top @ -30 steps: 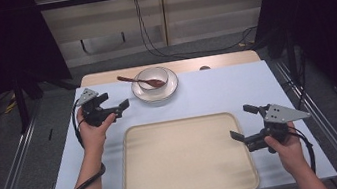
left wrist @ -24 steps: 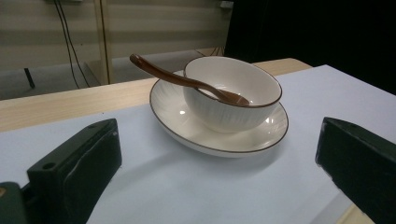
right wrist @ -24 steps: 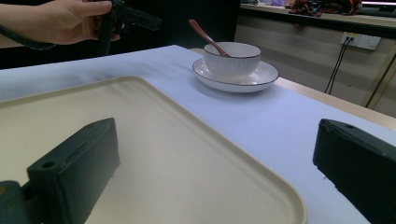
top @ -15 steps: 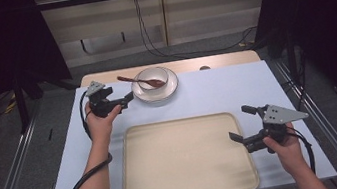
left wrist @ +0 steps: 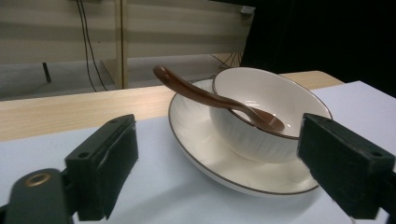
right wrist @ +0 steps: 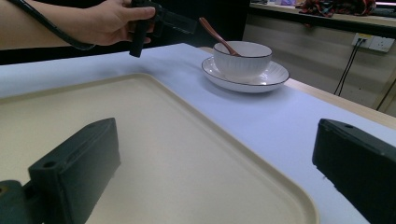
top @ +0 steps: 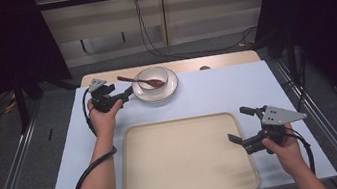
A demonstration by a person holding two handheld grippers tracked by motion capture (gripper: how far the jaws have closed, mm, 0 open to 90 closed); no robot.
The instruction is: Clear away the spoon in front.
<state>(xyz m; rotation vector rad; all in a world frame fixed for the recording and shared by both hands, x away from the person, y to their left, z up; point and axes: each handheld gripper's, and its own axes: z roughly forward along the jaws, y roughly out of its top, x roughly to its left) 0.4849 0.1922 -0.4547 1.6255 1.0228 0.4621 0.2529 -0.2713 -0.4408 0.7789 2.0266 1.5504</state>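
A white bowl (top: 152, 76) stands on a white plate (top: 170, 89) at the table's far middle. A brown spoon (top: 140, 81) rests in it, its handle sticking out to the left. My left gripper (top: 128, 95) is open just left of the plate, its jaws pointing at the bowl (left wrist: 266, 105) and the spoon (left wrist: 210, 98). A large beige tray (top: 186, 157) lies empty at the near middle. My right gripper (top: 239, 125) is open over the tray's right edge, nothing between its jaws. The right gripper view shows the tray (right wrist: 140, 140), the bowl (right wrist: 242, 59) and the left gripper (right wrist: 189, 23) beyond.
The table has a pale blue top (top: 236, 89) with a wooden strip (top: 222, 60) along its far edge. Cables trail from both grippers off the near edge. Dark curtains and metal rails flank the table.
My left gripper has moved forward and to the right, from the table's left part up close beside the plate. The right gripper has barely shifted.
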